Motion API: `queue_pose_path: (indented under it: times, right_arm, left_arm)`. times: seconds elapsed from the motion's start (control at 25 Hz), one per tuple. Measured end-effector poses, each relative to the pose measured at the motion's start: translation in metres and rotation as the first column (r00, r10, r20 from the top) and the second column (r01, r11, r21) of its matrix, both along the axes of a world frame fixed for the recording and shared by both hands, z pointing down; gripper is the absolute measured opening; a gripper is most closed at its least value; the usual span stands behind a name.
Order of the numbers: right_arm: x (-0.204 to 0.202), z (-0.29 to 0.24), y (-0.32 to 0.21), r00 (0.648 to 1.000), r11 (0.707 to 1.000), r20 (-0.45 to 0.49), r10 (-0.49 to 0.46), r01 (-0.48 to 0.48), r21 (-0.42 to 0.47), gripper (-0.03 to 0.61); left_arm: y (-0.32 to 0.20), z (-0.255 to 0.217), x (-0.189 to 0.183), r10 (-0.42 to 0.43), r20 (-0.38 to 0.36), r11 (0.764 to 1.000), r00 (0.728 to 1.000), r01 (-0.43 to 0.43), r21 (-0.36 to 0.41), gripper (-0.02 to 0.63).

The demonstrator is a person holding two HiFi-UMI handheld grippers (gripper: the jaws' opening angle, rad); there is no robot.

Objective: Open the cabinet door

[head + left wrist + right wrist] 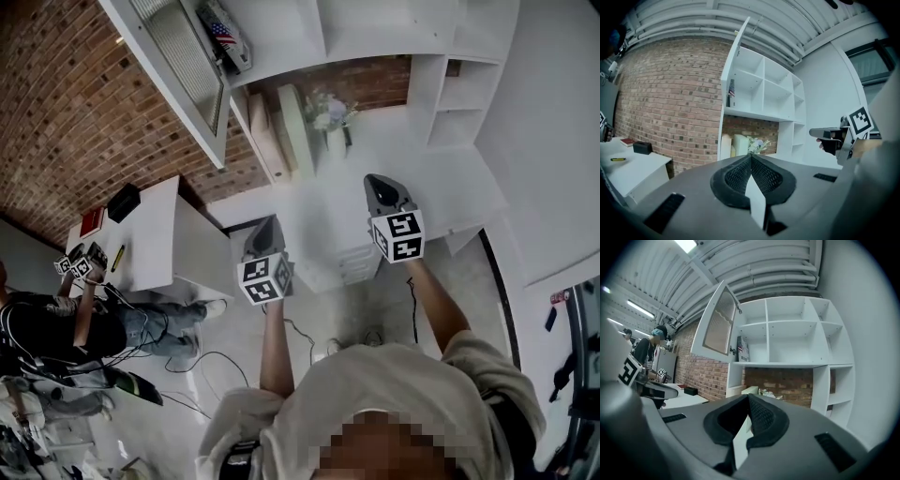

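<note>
Cabinet door [717, 324] hold: none; my right gripper [747, 400] and left gripper [751, 159] are both closed and empty.
Door place: standing open at 11 o'clock from my right jaws, well apart.
Risk: I judge a careless raise could knock it back shut.

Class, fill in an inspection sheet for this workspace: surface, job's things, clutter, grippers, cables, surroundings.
Surface: white counter below the shelf unit.
Job's things: cabinet door swung open, upper left.
Clutter: vase of flowers on counter; red book, black box, yellow pen on side table.
Grippers: left gripper and right gripper shut, empty, clear of the shelf unit.
Cables: black cables across the floor.
Surroundings: brick wall; second person at the side table.
</note>
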State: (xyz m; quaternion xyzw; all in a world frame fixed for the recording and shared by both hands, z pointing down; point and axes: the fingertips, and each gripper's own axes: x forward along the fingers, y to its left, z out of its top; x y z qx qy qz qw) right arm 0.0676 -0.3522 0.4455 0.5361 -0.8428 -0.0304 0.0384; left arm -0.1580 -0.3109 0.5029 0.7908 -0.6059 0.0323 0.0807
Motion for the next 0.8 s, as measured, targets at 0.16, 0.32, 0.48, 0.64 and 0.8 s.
queue_pose_path:
  times: [0.16, 0.32, 0.48, 0.64, 0.8]
  right_arm:
    - [0.009, 0.013, 0.007, 1.0, 1.0, 0.005, 0.011, -0.011, -0.016, 0.012]
    - [0.013, 0.024, 0.009, 0.999, 0.999, 0.026, 0.02, -0.019, -0.041, 0.014]
    - [0.016, 0.029, 0.004, 1.0, 0.999, 0.021, 0.018, -0.017, -0.052, 0.012]
    - [0.017, 0.03, 0.004, 1.0, 0.998, 0.015, 0.015, -0.014, -0.055, 0.012]
    - [0.015, 0.034, 0.004, 1.0, 0.998, 0.011, 0.007, -0.007, -0.061, 0.012]
  left_arm:
    - [0.002, 0.005, 0.001, -0.01, -0.001, 1.0, 1.0, 0.01, -0.006, 0.026]
    - [0.007, 0.016, 0.001, -0.021, -0.012, 0.999, 1.0, 0.021, -0.027, 0.026]
    - [0.006, 0.025, 0.004, -0.028, -0.015, 0.999, 0.999, 0.027, -0.047, 0.026]
    - [0.006, 0.027, 0.004, -0.03, -0.02, 0.998, 0.999, 0.029, -0.048, 0.026]
    - [0.006, 0.028, 0.003, -0.033, -0.02, 0.998, 0.999, 0.032, -0.052, 0.026]
